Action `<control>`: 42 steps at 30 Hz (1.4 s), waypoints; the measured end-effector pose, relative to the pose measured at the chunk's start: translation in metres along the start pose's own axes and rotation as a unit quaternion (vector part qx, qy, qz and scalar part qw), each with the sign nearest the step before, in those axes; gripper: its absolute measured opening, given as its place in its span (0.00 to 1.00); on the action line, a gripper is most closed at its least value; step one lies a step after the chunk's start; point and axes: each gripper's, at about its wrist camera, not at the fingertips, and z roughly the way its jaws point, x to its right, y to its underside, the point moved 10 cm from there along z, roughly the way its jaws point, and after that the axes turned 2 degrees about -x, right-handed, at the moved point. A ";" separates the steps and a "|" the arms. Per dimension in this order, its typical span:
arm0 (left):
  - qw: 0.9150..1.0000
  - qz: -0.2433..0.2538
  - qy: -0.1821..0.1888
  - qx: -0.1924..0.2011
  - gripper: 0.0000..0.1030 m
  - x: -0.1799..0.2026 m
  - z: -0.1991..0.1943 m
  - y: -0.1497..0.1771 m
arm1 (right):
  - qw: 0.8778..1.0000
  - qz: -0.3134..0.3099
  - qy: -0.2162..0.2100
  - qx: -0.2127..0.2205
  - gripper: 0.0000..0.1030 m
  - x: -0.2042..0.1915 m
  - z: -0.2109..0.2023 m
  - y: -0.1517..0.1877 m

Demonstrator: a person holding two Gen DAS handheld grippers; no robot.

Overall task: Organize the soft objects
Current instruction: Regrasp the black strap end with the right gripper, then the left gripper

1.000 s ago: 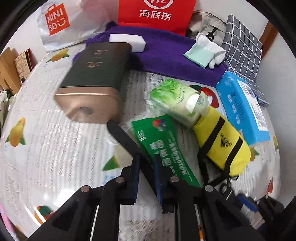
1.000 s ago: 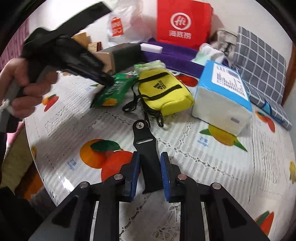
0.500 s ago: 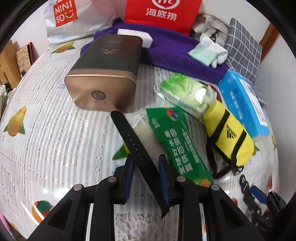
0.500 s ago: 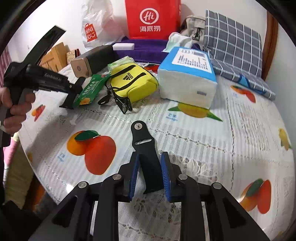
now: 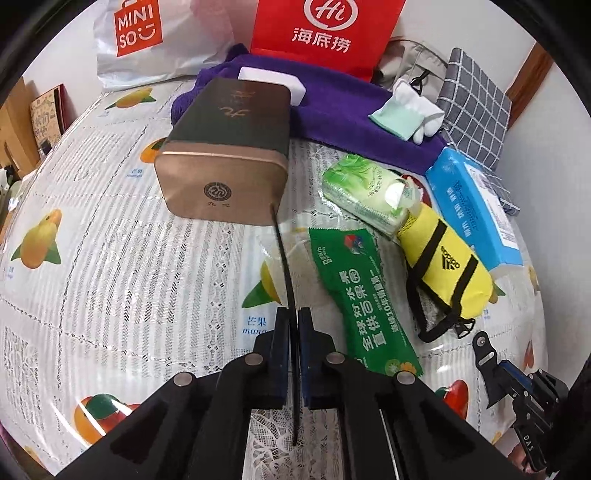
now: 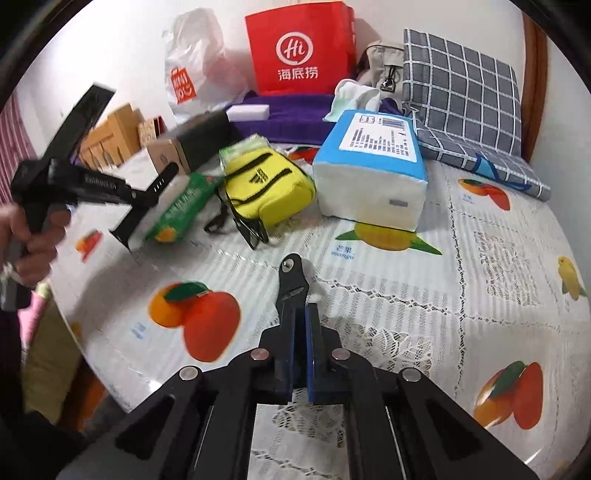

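Observation:
My left gripper (image 5: 294,317) is shut on a thin black strap (image 5: 282,258), seen edge-on, held above the table in front of the bronze tin (image 5: 225,170). My right gripper (image 6: 301,314) is shut on a black strap end with a rivet (image 6: 290,280). Soft objects lie on the table: a yellow pouch (image 5: 445,264) (image 6: 267,188), a green snack packet (image 5: 360,299) (image 6: 184,201), a green tissue pack (image 5: 369,192), a blue tissue pack (image 5: 476,210) (image 6: 373,177), a purple towel (image 5: 351,110) and white socks (image 5: 410,110).
A red paper bag (image 5: 325,33), a white plastic bag (image 5: 147,37) and a grey checked cushion (image 6: 461,96) stand at the back. The left gripper (image 6: 74,184) and the hand holding it show at the left of the right wrist view. The table edge runs close to it.
The black strap in my left gripper has turned from flat to edge-on, and the jaws have closed tighter on it. My right gripper has also narrowed on its strap end.

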 end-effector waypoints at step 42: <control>1.000 0.012 0.016 0.017 0.05 -0.010 -0.039 -0.002 | 1.000 -0.014 0.003 -0.003 0.19 -0.010 -0.006 -0.004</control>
